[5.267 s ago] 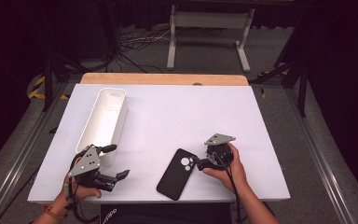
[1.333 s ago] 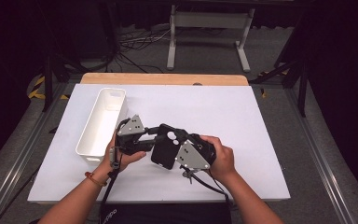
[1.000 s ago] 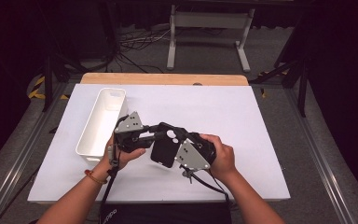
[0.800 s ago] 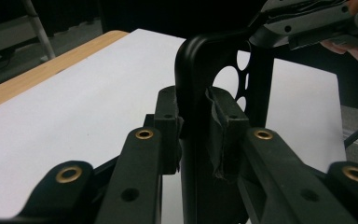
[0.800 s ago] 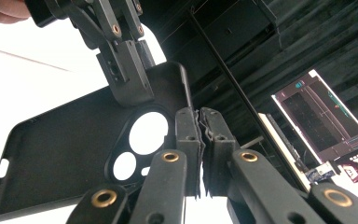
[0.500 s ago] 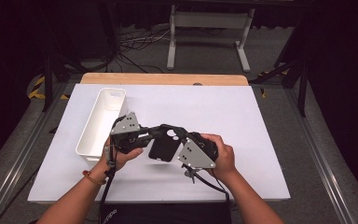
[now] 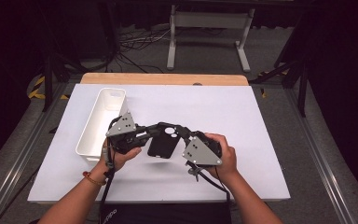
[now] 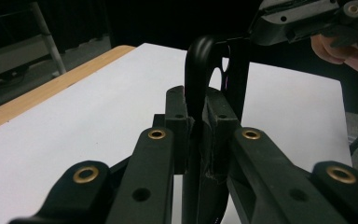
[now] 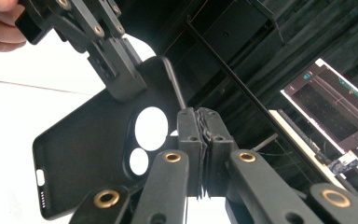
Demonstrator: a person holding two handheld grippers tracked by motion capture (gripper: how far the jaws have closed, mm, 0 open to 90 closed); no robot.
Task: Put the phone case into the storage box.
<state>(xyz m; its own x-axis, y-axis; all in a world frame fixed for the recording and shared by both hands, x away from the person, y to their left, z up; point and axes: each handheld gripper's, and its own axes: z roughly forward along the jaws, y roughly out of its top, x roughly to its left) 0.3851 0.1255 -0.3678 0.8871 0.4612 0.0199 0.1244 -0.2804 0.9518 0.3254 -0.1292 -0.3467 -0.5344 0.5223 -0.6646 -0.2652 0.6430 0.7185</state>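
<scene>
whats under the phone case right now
The black phone case is held off the white table by both grippers, left gripper and right gripper. Bare tabletop and its shadow lie below. Its inner face cannot be seen.

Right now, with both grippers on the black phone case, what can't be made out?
- High view: pad contact on the black soft phone case; too small.
- Left gripper view: case seen edge-on; its faces are hidden.
- High view: inside of the long white plastic bin; near wall hides the floor.
</scene>
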